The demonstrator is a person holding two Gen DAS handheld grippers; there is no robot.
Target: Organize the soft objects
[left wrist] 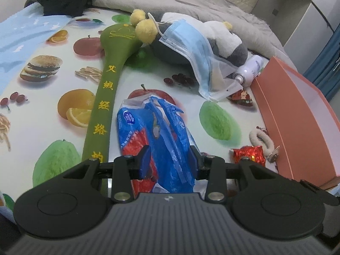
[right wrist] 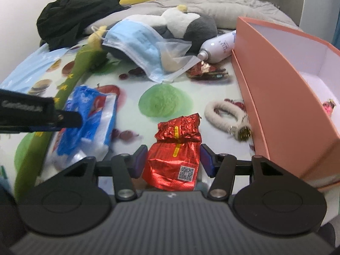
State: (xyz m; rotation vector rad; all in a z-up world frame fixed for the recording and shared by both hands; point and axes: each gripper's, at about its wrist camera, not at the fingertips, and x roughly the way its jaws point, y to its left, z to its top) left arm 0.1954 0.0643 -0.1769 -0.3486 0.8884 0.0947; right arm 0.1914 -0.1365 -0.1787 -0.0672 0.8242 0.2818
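Left gripper (left wrist: 169, 158) has its pads pressed into the blue tissue pack (left wrist: 153, 136), jaws clamped on it, plastic wrap crumpled and bulging between them; likely gripped at the near end so the soft pack can be carried over to the box

Right gripper (right wrist: 173, 159) straddles the red foil packet (right wrist: 176, 150); fingers part-closed, left pad looks to be touching the foil, right pad shows a thin gap, so not yet squeezing it. Packet is shiny, creased, QR code facing up, and lies flat just left of the orange box (right wrist: 274, 97)

Box sits open, white inside, probably the drop spot

Further left of the box: fuzzy white hair loop (right wrist: 221, 114) right beside its wall, green plush mallet (left wrist: 106, 97) past the tissue pack, blue face mask (left wrist: 191, 48) draped over the grey plush toy (left wrist: 233, 51) at the back, white spray bottle (right wrist: 218, 46) near the box's far corner
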